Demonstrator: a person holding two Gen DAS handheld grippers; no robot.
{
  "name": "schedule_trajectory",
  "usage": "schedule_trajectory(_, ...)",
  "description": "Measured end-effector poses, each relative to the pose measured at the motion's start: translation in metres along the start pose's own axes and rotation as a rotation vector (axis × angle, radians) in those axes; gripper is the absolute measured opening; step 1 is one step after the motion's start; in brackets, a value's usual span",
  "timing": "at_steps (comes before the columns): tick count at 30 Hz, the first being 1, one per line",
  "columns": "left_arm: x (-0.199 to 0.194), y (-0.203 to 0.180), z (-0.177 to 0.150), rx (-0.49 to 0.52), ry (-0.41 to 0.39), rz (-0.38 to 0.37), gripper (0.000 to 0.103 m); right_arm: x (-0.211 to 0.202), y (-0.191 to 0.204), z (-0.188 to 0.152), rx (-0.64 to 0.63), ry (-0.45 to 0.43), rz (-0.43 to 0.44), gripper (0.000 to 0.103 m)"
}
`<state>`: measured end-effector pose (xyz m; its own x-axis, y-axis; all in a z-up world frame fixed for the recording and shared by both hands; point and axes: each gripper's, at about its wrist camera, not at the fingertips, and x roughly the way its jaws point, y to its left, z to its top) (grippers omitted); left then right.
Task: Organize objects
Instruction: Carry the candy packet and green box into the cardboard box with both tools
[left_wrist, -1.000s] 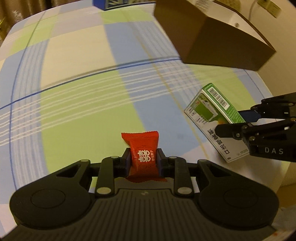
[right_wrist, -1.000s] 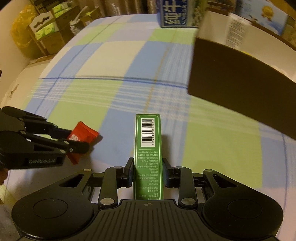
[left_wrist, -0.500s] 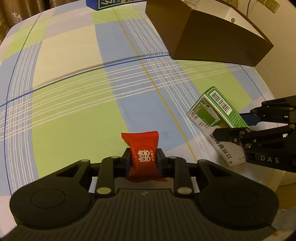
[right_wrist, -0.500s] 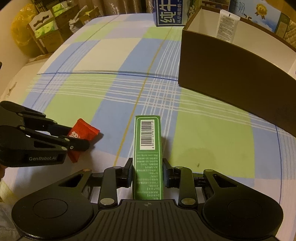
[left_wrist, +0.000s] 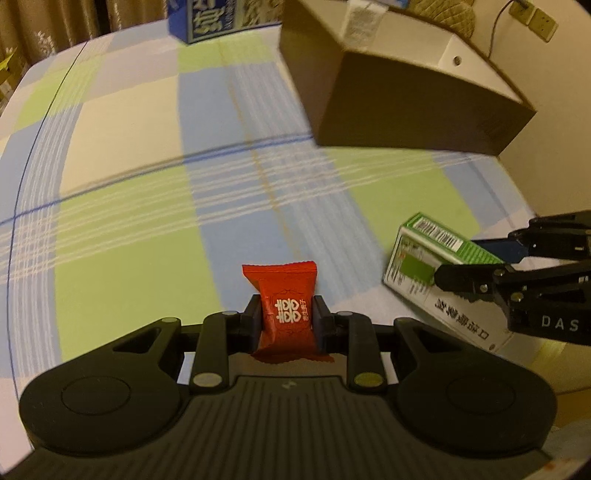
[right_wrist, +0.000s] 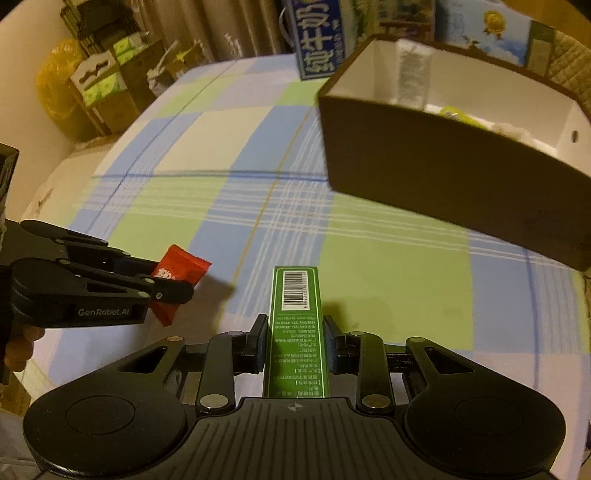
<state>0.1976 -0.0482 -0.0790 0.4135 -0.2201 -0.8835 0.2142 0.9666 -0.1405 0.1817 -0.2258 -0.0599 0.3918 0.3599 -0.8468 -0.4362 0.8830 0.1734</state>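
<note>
A red candy packet (left_wrist: 286, 306) with white characters on its wrapper sits clamped between the fingers (left_wrist: 253, 321) of the left gripper (left_wrist: 285, 318), held above the checked cloth (left_wrist: 147, 206) that covers the bench. Just to its right, the right gripper (right_wrist: 295, 339) has its fingers (right_wrist: 258, 341) closed on a green carton (right_wrist: 296, 325), which points forward with its barcode end farthest from the camera; in the left wrist view the same carton (left_wrist: 424, 258) shows a white side panel with print. Both held things are off the cloth, near the bench's front edge and near each other but apart. Ahead and to the right stands an open brown box (right_wrist: 443, 177) with a white lining; a few things lie inside it, among them a white tube-like pack and something yellow-green, though blur makes them hard to name. Behind the box, at the far edge of the bench, stands a blue carton with large white characters (right_wrist: 317, 40). Beyond the bench on the left are stacked boxes (right_wrist: 107, 88) and a yellow bag (right_wrist: 55, 85).
</note>
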Motion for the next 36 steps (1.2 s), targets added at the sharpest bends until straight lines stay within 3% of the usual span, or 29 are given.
schedule_trajectory(12,-0.012,-0.076,0.047,0.072,-0.086,-0.052,0.022,-0.068,-0.064,-0.001,0.053,-0.125,-0.022,0.027)
schedule_trajectory(22,-0.029,-0.128,0.115,0.134,-0.222,-0.077,0.022,-0.126,-0.114,0.04,0.049,-0.293,-0.044,0.027)
schedule_trajectory(28,-0.019,-0.146,0.162,0.148,-0.26,-0.069,0.022,-0.132,-0.15,0.074,0.076,-0.359,-0.061,0.027)
schedule_trajectory(36,0.019,-0.169,0.217,0.166,-0.25,-0.032,0.022,-0.106,-0.195,0.118,0.108,-0.369,-0.092,0.027)
